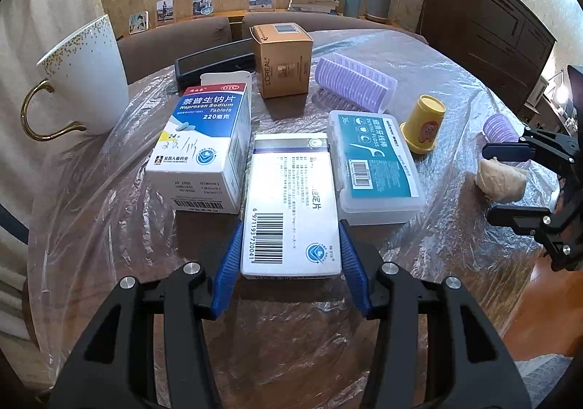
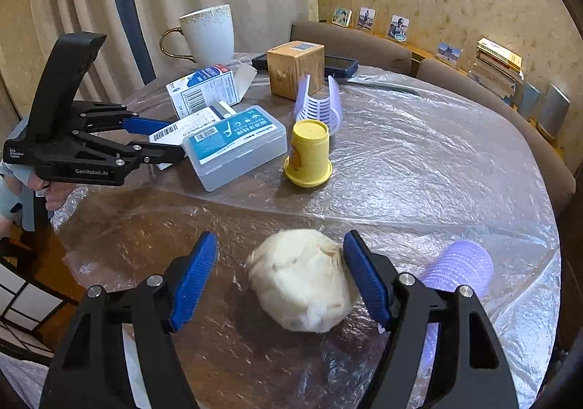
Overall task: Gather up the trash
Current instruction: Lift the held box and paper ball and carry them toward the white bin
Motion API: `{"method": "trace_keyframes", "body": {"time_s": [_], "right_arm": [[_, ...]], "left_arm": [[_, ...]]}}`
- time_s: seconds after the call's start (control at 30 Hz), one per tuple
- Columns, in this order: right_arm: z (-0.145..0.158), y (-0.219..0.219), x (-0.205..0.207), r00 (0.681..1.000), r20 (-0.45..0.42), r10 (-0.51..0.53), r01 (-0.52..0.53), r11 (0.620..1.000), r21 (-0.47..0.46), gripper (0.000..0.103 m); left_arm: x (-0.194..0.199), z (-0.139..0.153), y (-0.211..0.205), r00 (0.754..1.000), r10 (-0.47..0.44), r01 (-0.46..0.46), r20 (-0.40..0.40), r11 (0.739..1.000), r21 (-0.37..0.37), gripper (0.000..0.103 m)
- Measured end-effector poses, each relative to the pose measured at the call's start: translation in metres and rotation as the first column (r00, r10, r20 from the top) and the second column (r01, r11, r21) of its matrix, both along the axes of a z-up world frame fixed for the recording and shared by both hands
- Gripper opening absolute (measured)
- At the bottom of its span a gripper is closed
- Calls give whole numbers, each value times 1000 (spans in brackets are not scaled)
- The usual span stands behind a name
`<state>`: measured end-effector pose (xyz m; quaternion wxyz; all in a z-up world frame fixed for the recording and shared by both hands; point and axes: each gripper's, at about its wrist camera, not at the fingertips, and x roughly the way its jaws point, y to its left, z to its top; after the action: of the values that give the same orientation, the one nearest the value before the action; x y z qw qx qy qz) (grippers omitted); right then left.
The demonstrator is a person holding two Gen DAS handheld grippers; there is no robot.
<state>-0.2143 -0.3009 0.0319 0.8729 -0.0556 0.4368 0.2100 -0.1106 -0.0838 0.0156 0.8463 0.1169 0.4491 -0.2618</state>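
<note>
Left gripper [image 1: 289, 256] pinches the flat white box [image 1: 291, 205]. Right gripper [image 2: 280, 277] is spread around the tissue wad [image 2: 302, 279] near the table [image 2: 419, 161] edge. Risk: one-sided contact rolls the wad off.

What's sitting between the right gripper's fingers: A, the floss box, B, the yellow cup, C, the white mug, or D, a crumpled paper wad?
D: the right wrist view shows the paper wad between the right gripper fingers, one pad at its edge, the other clear.
</note>
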Motion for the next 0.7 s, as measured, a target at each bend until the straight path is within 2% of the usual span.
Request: {"method": "trace_keyframes", "body": {"time_s": [0.13, 0.2, 0.43, 0.53, 0.7], "right_arm": [[2, -8, -2, 999, 20, -43, 43, 999, -18, 72], [1, -12, -3, 999, 6, -47, 47, 999, 6, 72], [-3, -2, -10, 999, 5, -45, 45, 999, -29, 72], [2, 0, -13, 999, 12, -48, 49, 999, -19, 72], [-2, 6, -16, 998, 9, -56, 56, 996, -68, 72]], "left_arm": [[-1, 1, 1, 1000, 2, -2, 5, 1000, -5, 52], [-1, 1, 1, 1000, 2, -2, 5, 1000, -8, 52], [-2, 1, -4, 1000, -9, 9, 8, 1000, 3, 52], [0, 2, -7, 1000, -9, 9, 19, 1000, 20, 52], [2, 4, -13, 999, -25, 23, 34, 998, 56, 52]]}}
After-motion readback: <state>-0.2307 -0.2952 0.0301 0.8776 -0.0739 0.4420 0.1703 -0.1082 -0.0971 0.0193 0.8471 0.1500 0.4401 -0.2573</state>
